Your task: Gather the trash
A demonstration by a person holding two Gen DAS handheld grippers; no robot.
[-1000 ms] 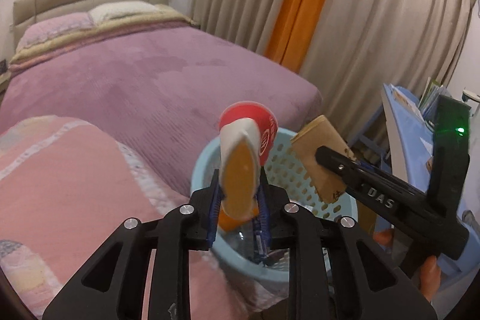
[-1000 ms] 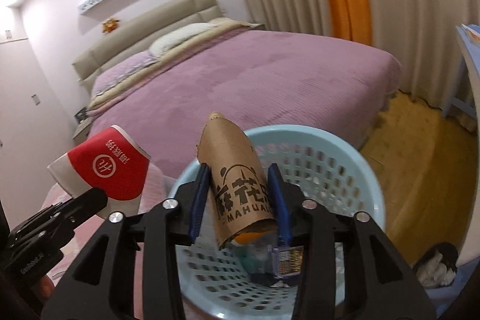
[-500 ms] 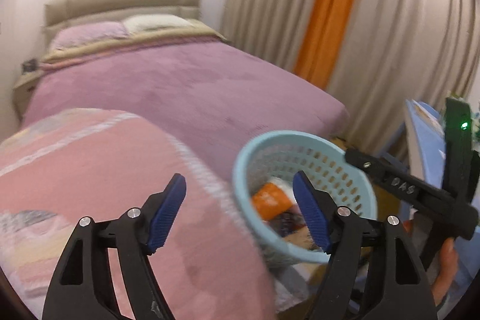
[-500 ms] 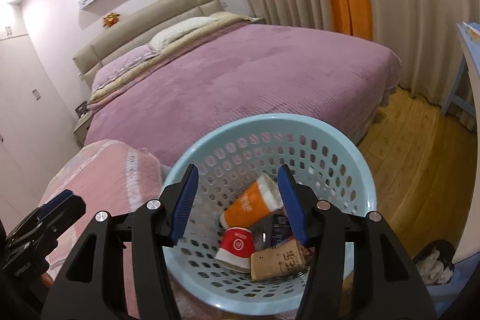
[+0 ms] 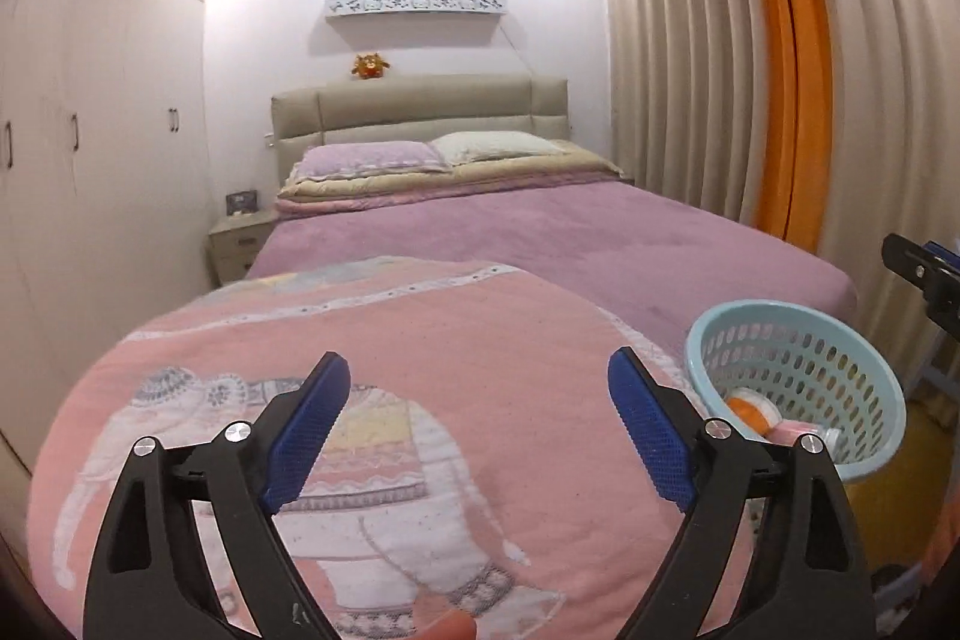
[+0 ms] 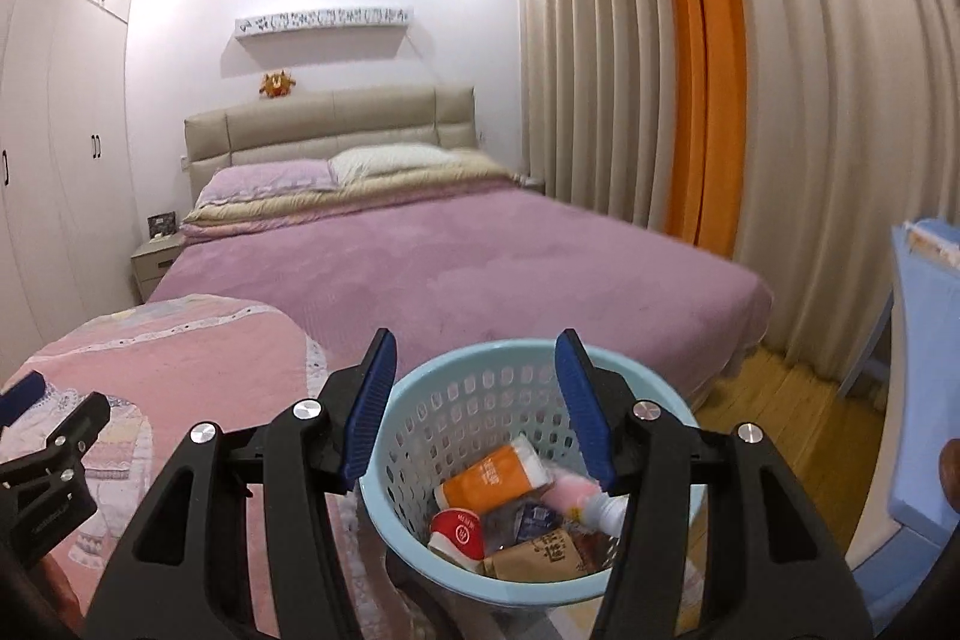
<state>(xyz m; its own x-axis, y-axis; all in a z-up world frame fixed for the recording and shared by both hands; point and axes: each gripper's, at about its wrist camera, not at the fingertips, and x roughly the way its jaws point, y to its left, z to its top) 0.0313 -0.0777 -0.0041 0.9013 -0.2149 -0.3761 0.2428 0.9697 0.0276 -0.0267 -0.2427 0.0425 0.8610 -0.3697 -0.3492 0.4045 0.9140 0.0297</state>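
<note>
A pale blue basket (image 6: pixel 420 400) with holes in its wall stands near the foot of the bed, to the right of a pink quilt. Trash lies in its bottom: an orange cup (image 6: pixel 495 478) on its side, a red cup (image 6: pixel 459 532) nearer, a brown paper sleeve (image 6: pixel 540 559) at the near edge, and a pink and white bottle (image 6: pixel 585 502) to the right. A dark wrapper between them is too small to make out.

The right gripper (image 6: pixel 474 406) hangs above the near side of the basket, jaws spread, blue pads bare, holding nothing. In the left wrist view the basket (image 5: pixel 798 370) sits at the right edge, with the orange cup (image 5: pixel 747 409) showing inside.

The left gripper (image 5: pixel 477 424) is to the left, over the quilt (image 5: pixel 420 340), which carries an elephant print. Its jaws are spread wide and hold nothing.

Beyond lies a bed (image 5: pixel 570 232) under a purple cover, with two pillows (image 5: pixel 432 154) against a beige headboard (image 5: pixel 420 106). A small orange toy (image 5: pixel 370 66) sits on top of the headboard, under a white wall shelf (image 5: pixel 417 4). White wardrobes (image 5: pixel 90 100) line the left wall, with a nightstand (image 5: pixel 237 238) by the bed. On the right hang beige curtains (image 5: pixel 672 70) with one orange curtain (image 5: pixel 792 70). A blue desk (image 6: pixel 924 340) stands at the far right.
</note>
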